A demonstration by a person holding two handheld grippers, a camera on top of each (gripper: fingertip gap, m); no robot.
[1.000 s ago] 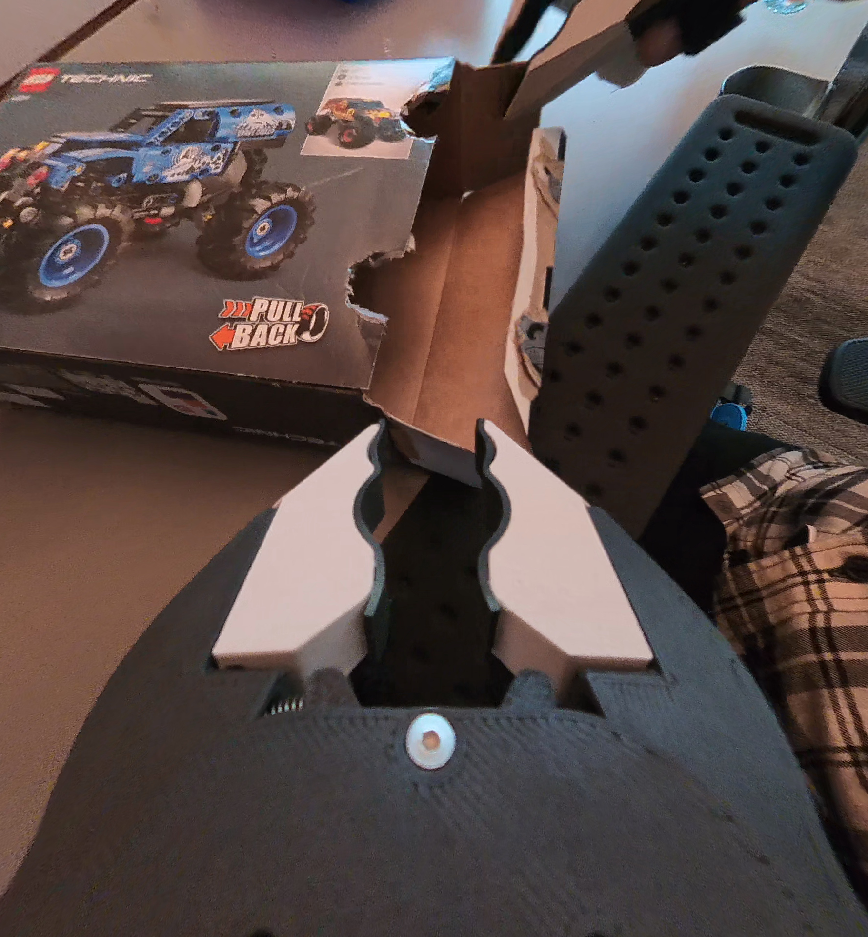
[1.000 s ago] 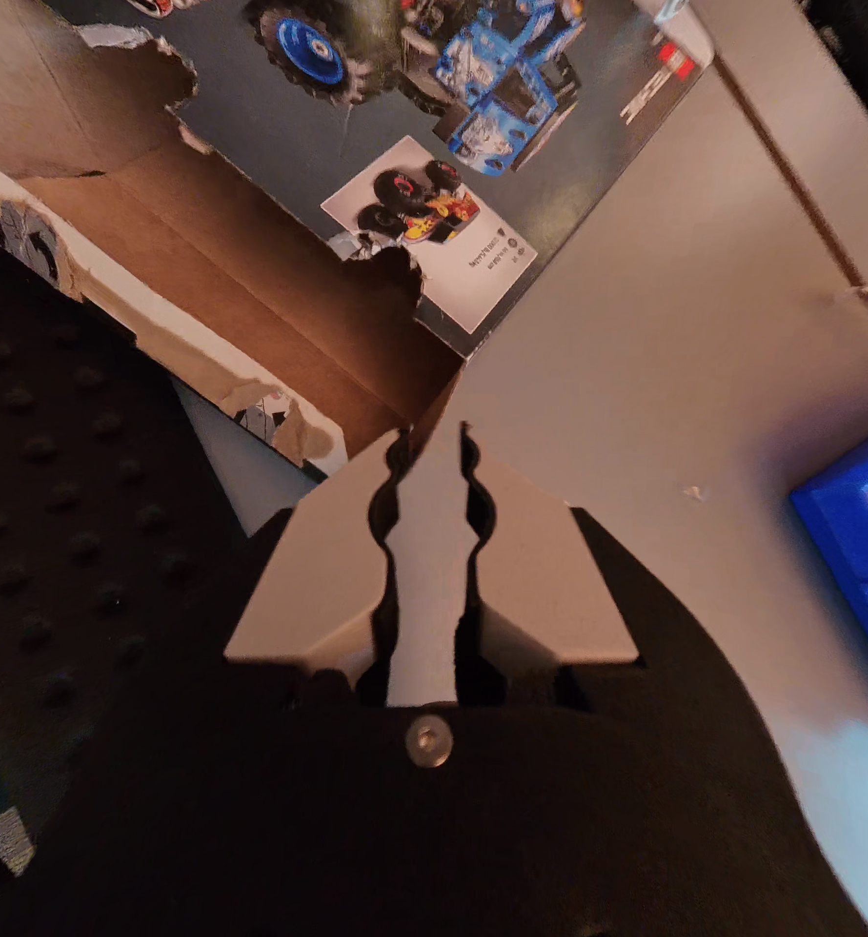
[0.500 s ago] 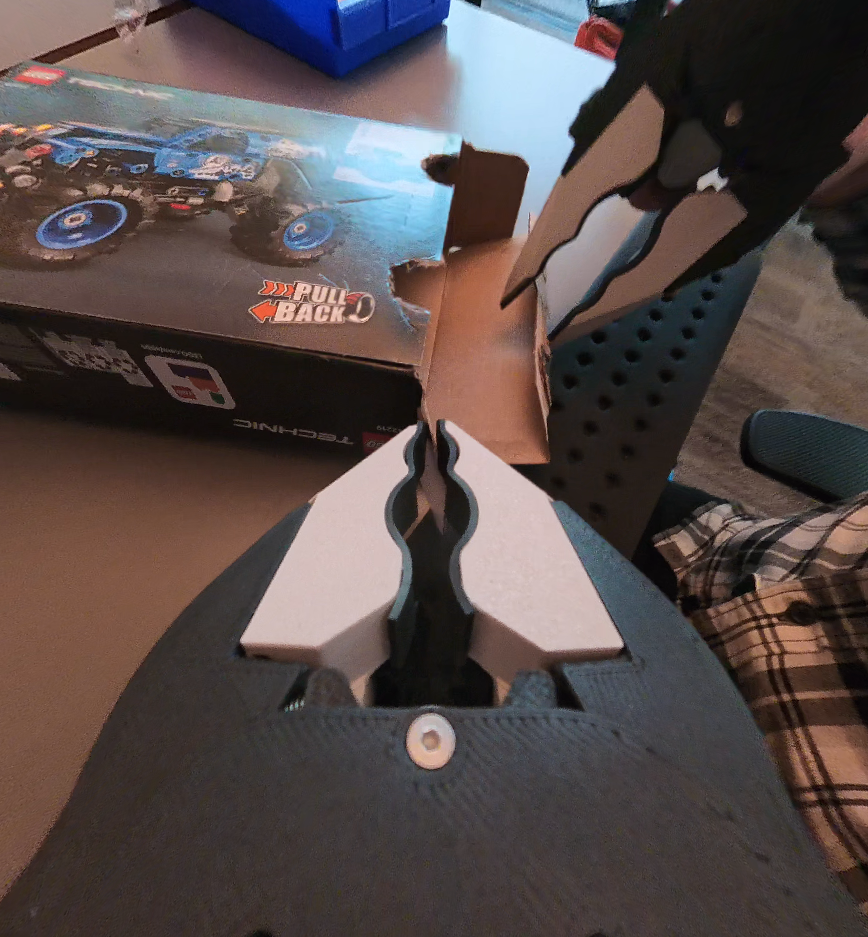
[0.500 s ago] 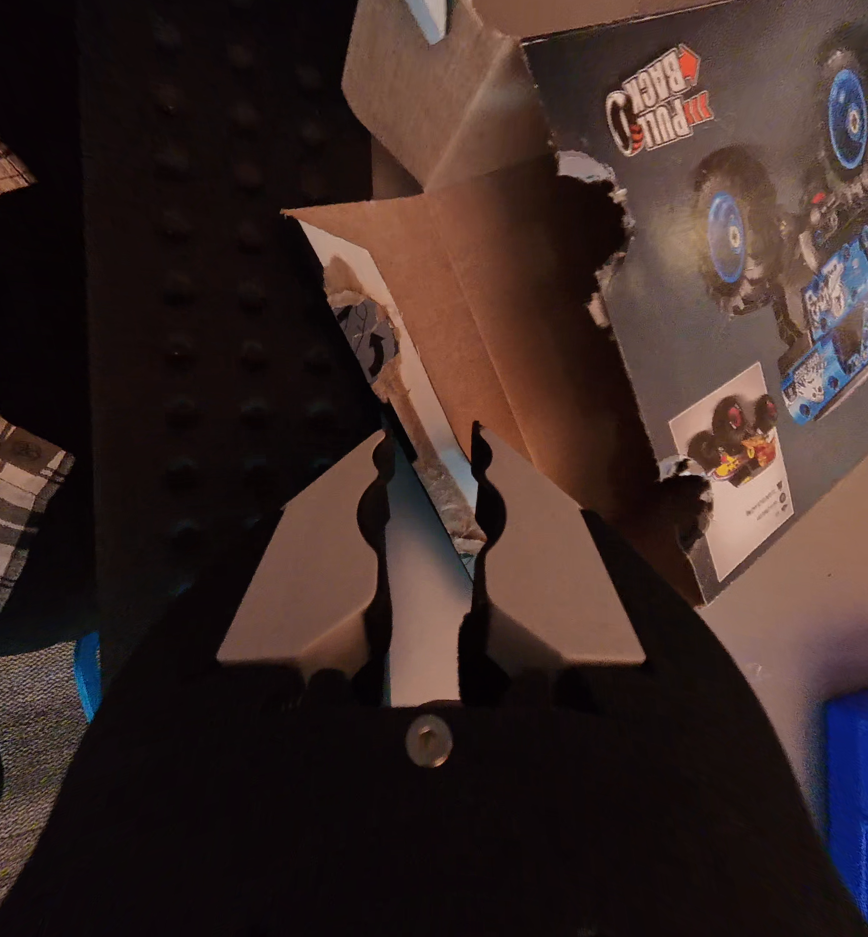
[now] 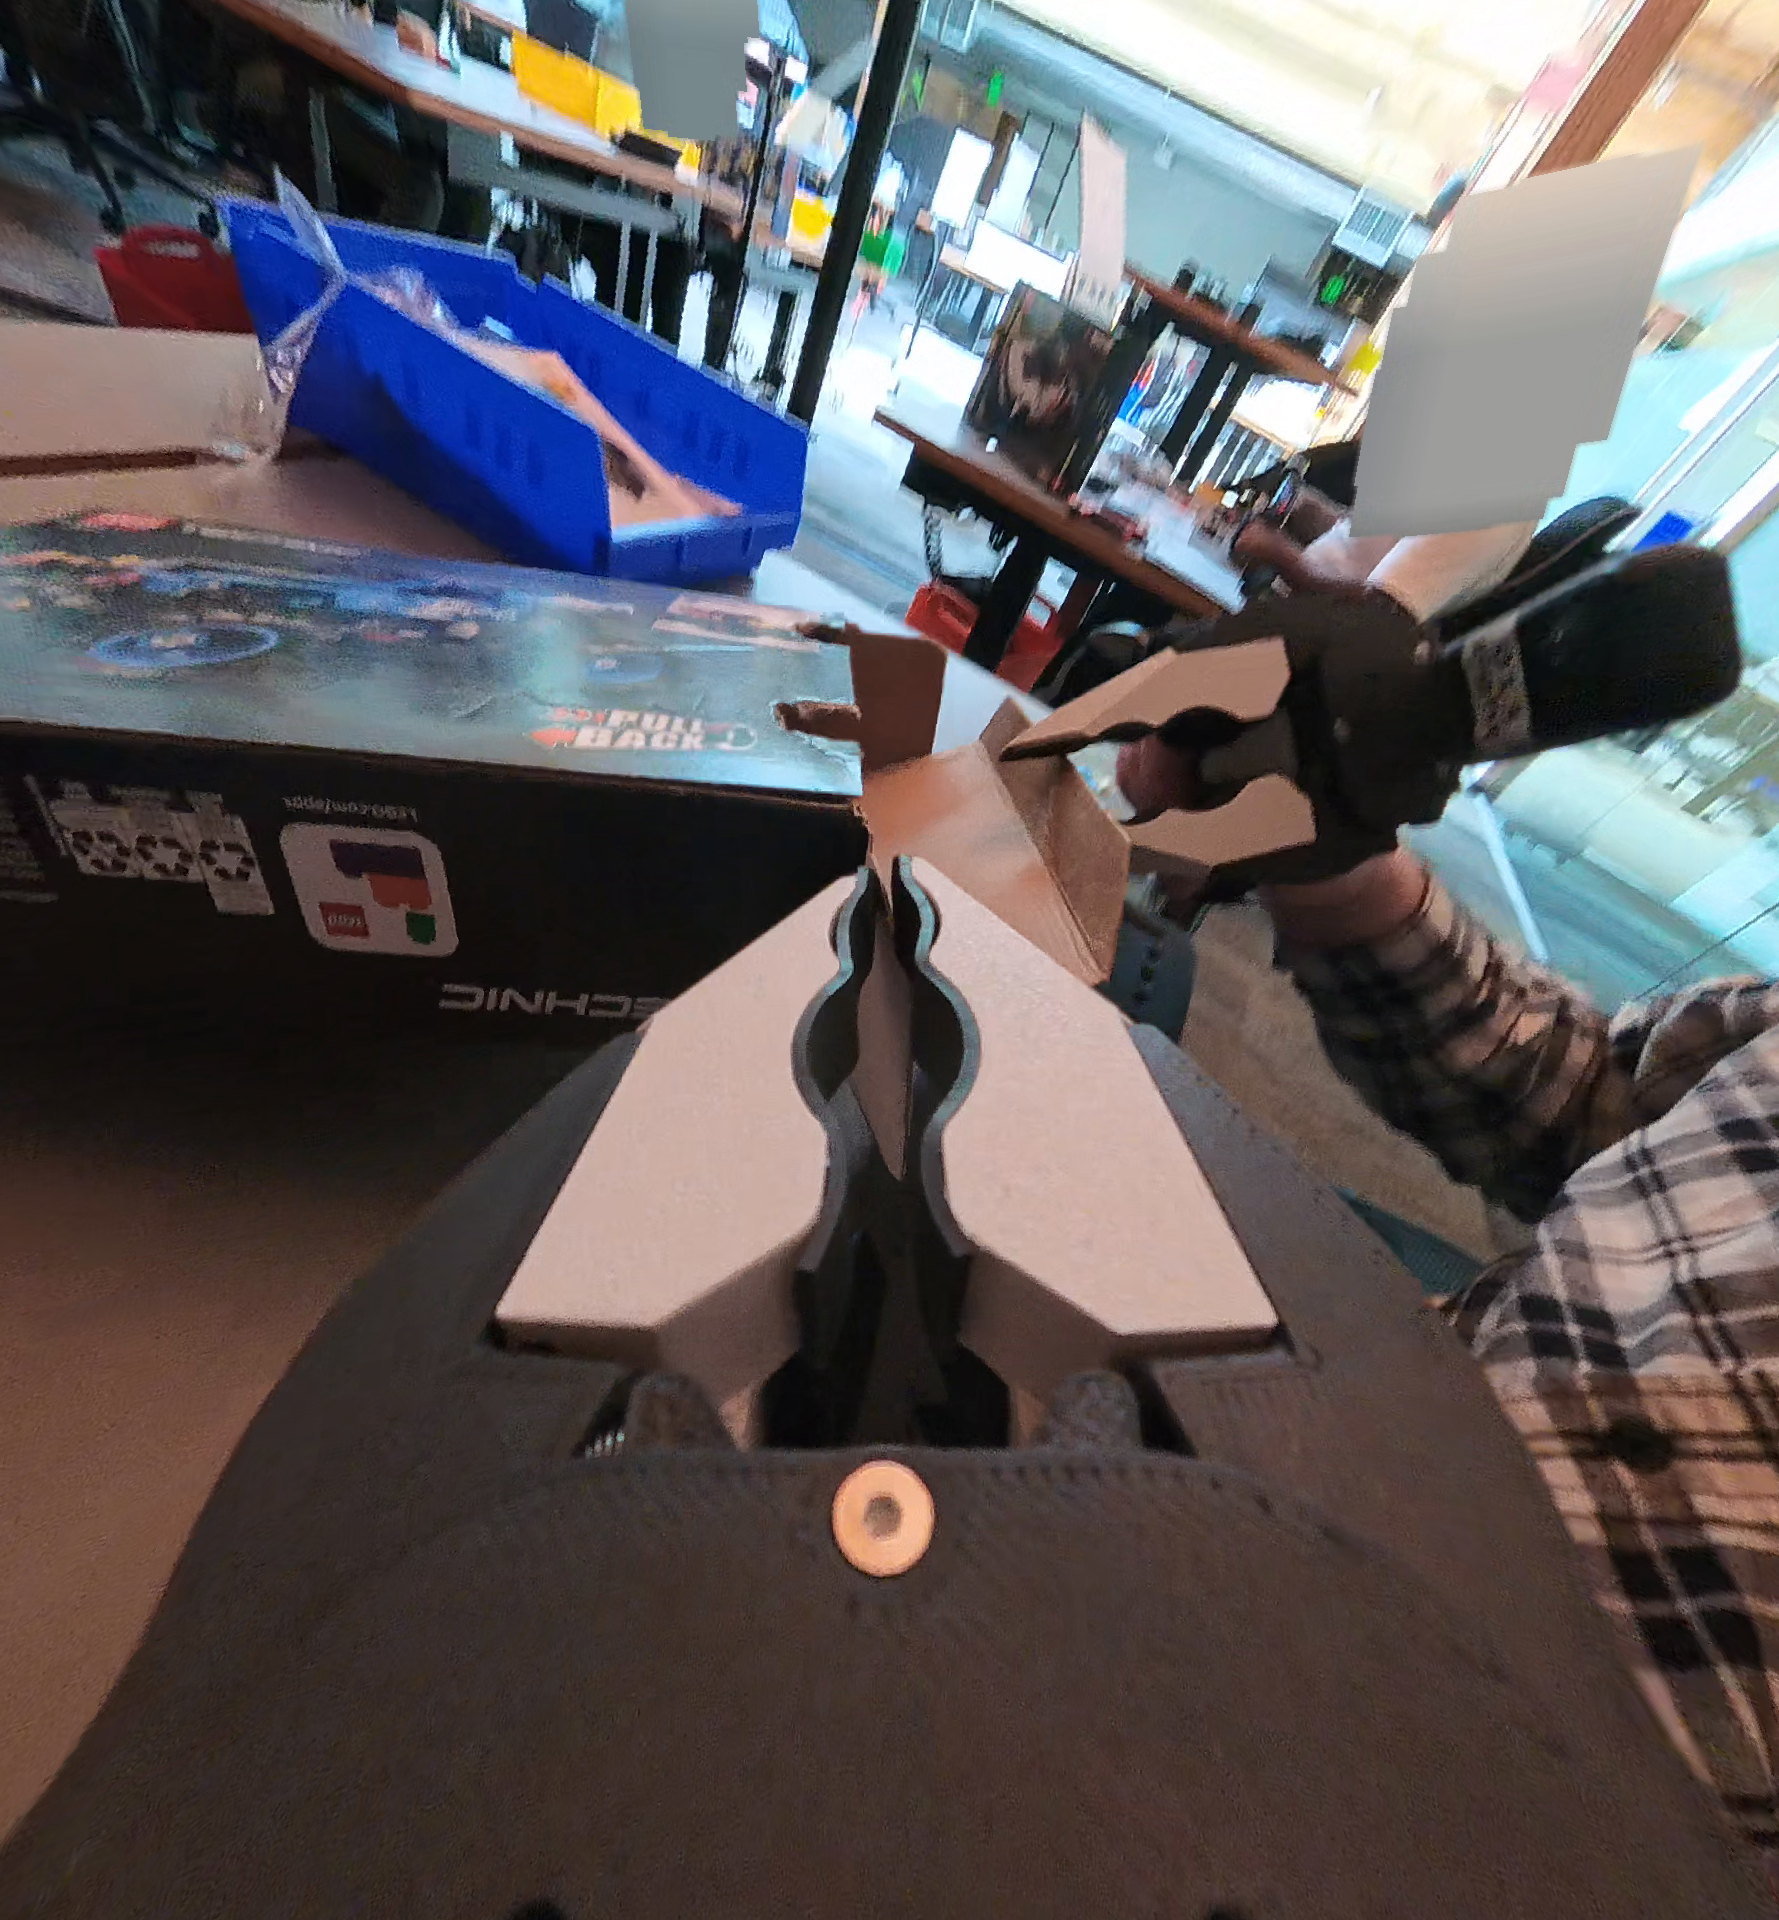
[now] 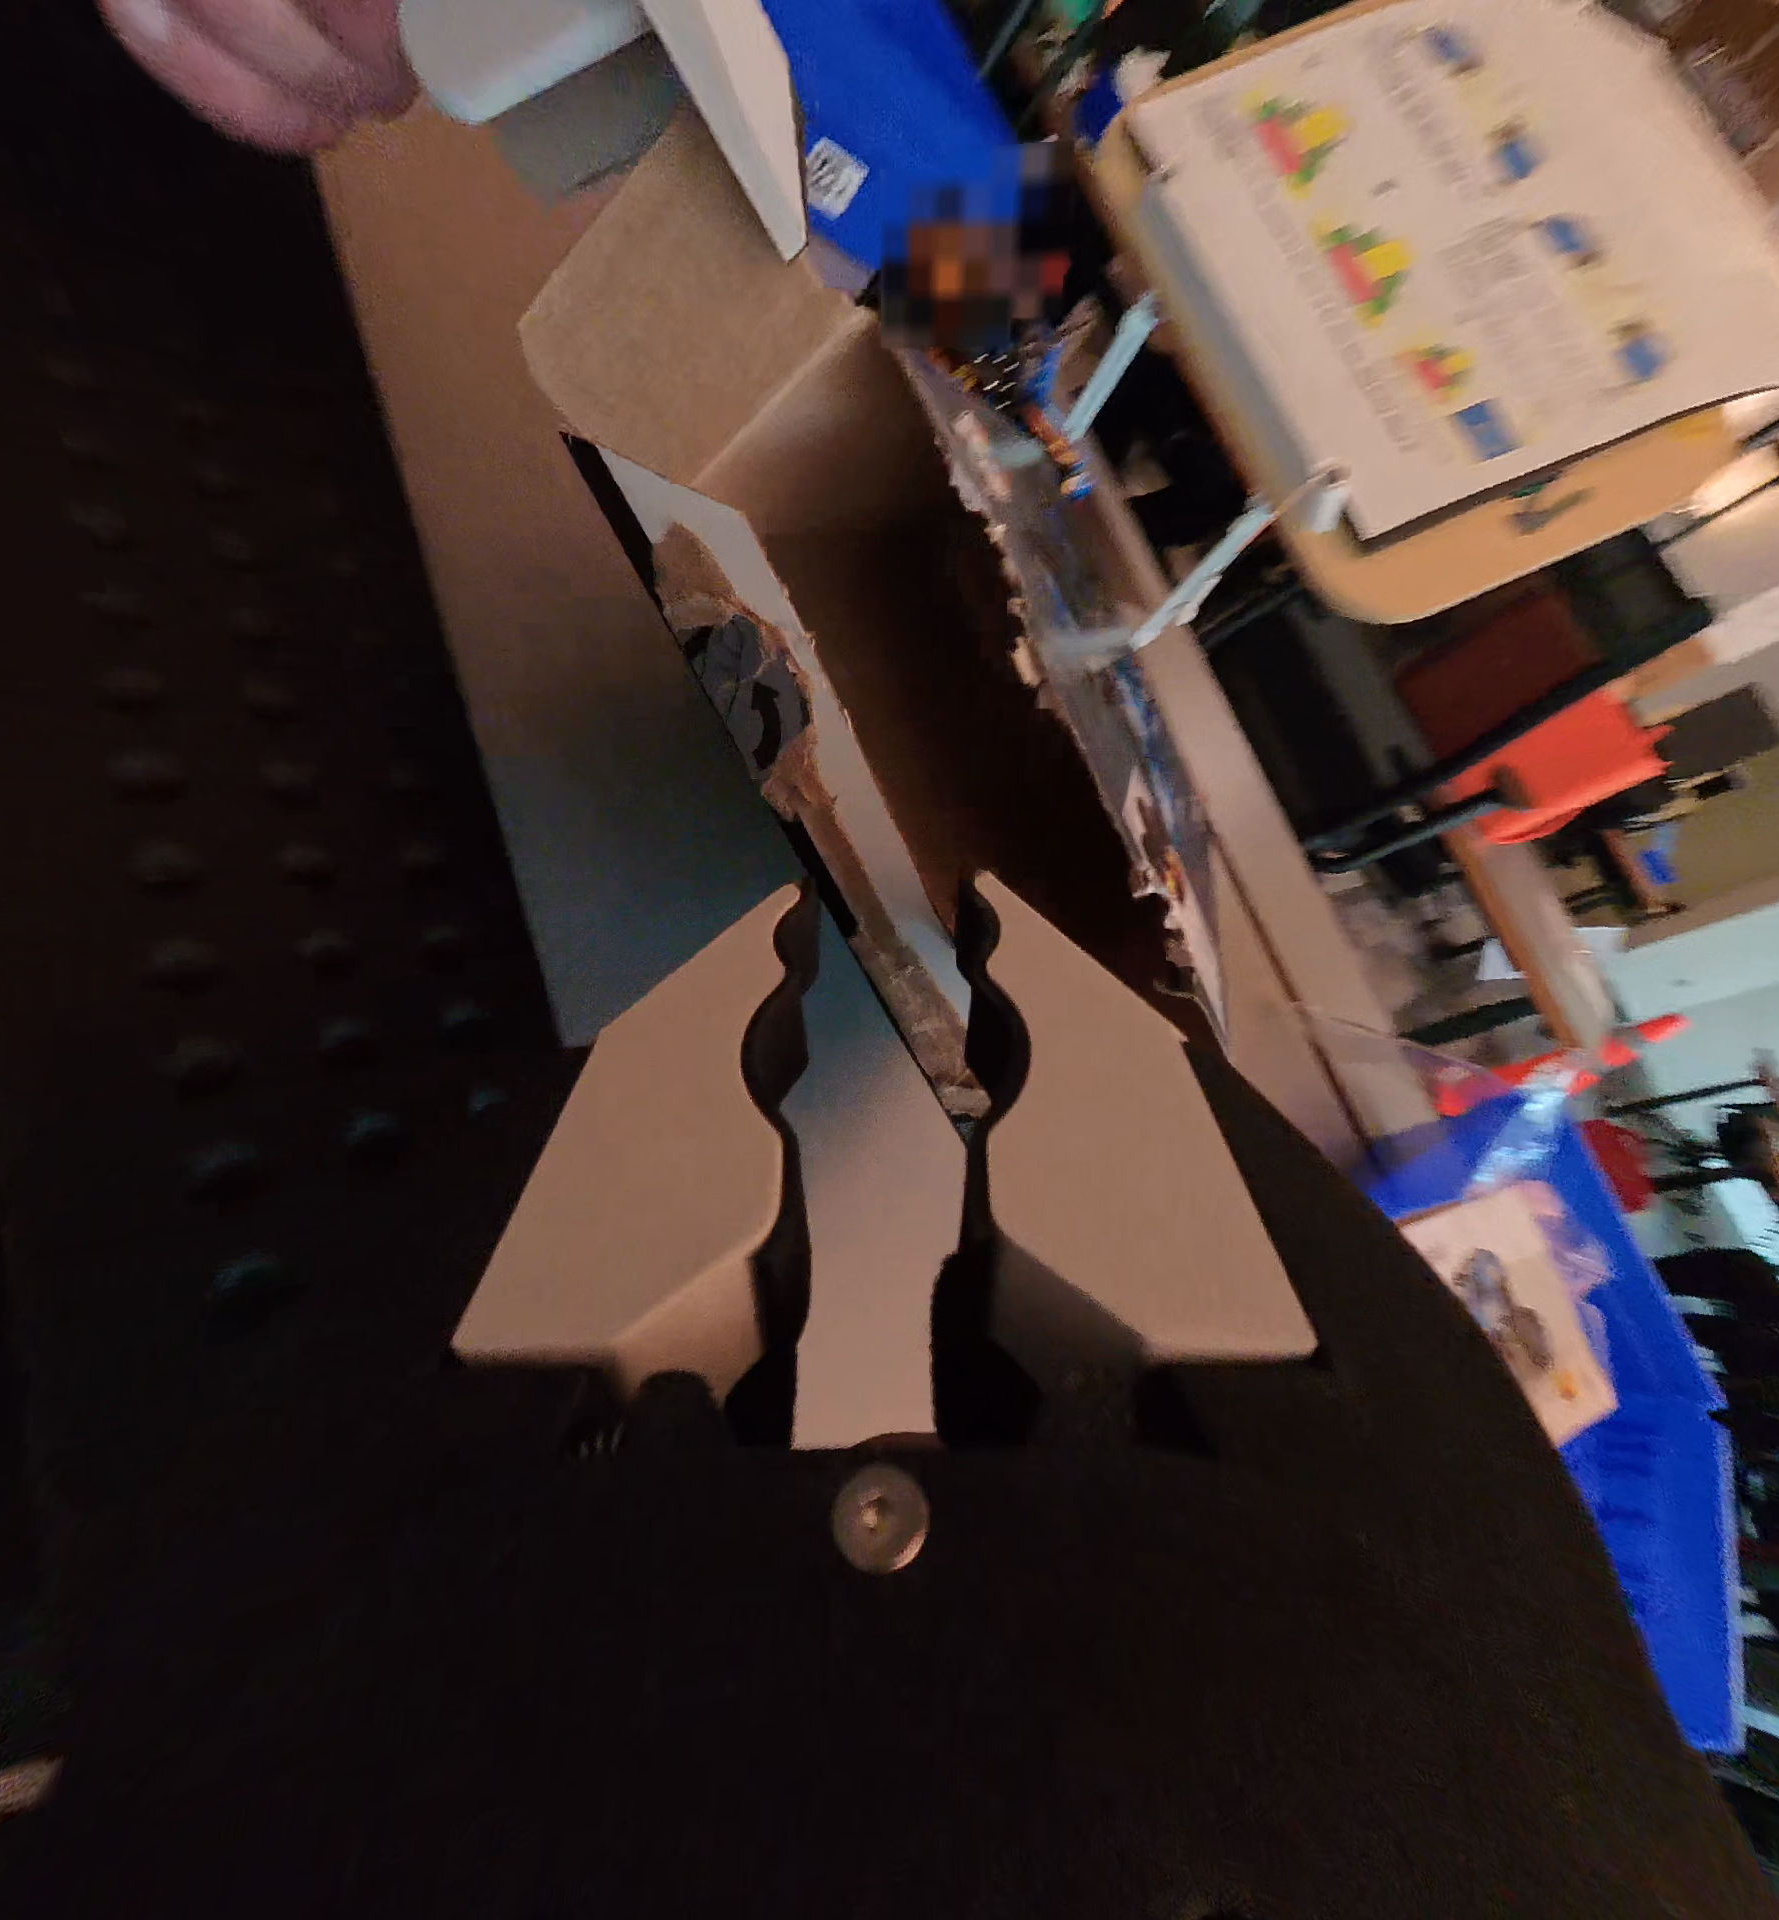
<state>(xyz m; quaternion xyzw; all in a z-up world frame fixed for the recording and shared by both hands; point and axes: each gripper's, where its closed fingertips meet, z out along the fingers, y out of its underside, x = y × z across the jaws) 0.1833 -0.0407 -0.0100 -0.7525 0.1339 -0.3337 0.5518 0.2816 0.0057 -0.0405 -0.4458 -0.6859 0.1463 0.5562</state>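
Left wrist view: the left gripper (image 5: 885,894) has its 2 pale fingers drawn together on the edge of a brown cardboard flap (image 5: 978,831) at the open end of a dark toy box (image 5: 365,707).
Toy box: it lies flat on a tan table (image 5: 85,1299), printed top up, with a picture of a blue truck; the open end, torn along its edge, faces the grippers.
Right gripper: seen farther off in the left wrist view (image 5: 1103,769), it is held by a hand (image 5: 1352,883) in a plaid sleeve (image 5: 1467,1018), its tips at the far side of the same open end.
Right wrist view: the right gripper (image 6: 885,894) has its jaws apart, astride a torn white-edged flap (image 6: 760,665) that runs between them; the right finger's inner face looks close to it, but contact cannot be told.
Box interior: bare brown cardboard (image 6: 781,405) shows past the flap.
Blue bin (image 5: 511,416): it stands on the table beyond the box, well apart from both grippers, with clear plastic (image 5: 313,270) at its near end.
Background: blurred work tables (image 5: 1051,457).
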